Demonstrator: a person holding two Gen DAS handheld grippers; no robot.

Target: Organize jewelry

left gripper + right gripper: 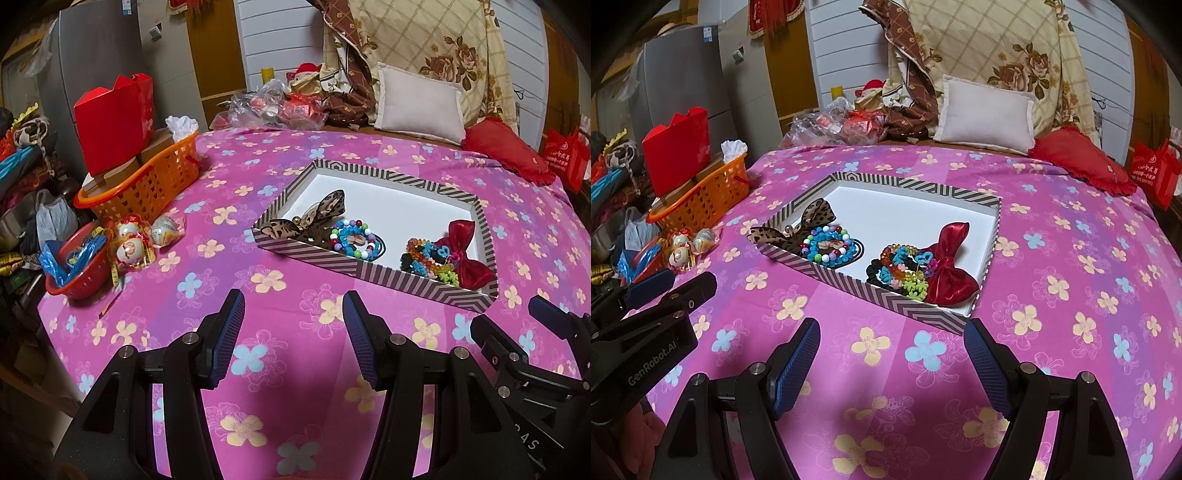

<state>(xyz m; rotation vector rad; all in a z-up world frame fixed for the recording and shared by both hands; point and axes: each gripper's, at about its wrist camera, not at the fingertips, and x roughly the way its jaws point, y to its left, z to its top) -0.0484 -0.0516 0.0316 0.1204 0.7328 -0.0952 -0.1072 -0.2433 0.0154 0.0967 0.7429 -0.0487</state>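
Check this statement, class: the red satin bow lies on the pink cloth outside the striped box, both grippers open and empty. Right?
Not quite. The red satin bow lies inside the striped box, as the right wrist view shows. Both the left gripper and the right gripper are open and empty.

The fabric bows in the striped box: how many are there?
2. The leopard-print bow lies at the box's left end, one tail over the rim. The red satin bow lies at the right end, beside the colourful bracelets. Another could hide under them.
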